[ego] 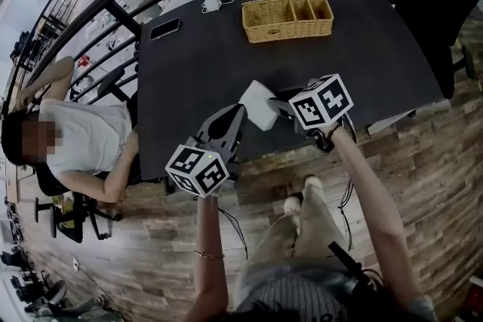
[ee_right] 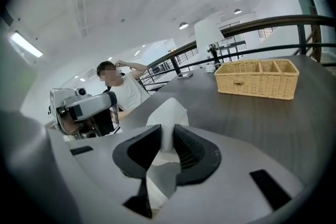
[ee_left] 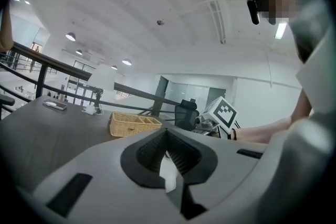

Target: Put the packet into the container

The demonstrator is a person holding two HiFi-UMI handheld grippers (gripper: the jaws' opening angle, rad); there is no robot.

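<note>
With left gripper [ee_left: 168,157] and right gripper [ee_right: 169,141] both pinching the packet [ego: 258,103], we should release one before heading to the container [ego: 287,19] at twelve o'clock.

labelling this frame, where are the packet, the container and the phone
packet [ego: 260,103], head view, middle of its white face
container [ego: 290,31], head view, front wicker wall
phone [ego: 164,29], head view, middle of screen

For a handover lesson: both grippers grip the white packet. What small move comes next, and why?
Probably open the left gripper. The right gripper also clamps the packet, so the left should let go before the right carries it to the wicker basket farther across the table.
</note>
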